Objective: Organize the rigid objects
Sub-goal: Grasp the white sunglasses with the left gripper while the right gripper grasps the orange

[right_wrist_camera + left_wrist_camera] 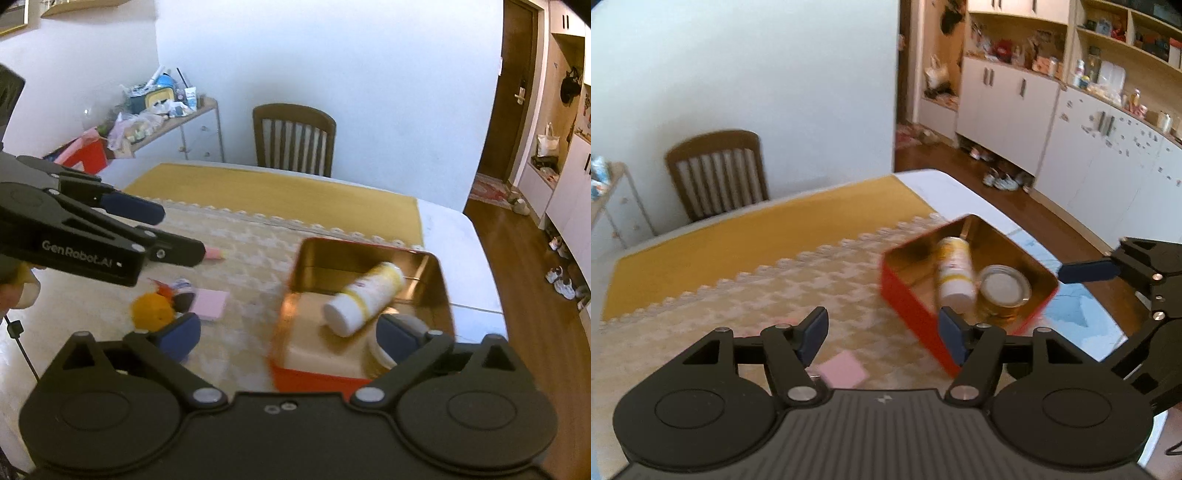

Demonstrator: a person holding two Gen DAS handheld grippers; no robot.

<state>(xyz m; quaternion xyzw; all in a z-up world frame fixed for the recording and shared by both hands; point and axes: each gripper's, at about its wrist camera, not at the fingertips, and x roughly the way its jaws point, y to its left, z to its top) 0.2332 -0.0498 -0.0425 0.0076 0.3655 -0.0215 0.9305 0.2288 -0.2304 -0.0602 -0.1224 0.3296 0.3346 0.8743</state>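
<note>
Sorting looks partly done: 2 items already lie in the tin, others wait on the desk (436, 218). Left of the right tongs (288, 334) sit an orange ball (153, 309) and a pink notepad (210, 303); the notepad lies just under the left tongs (882, 332). Both tongs are spread and carry nothing. The red tin (354, 295), holding a white bottle (364, 298) and a small can (1004, 290), lies just ahead of both tongs, toward their right side. Next move likely: close on a loose item, lift it into the tin.

Left wrist view faces right, right wrist view left, both near red tin (964, 284) (364, 306).
</note>
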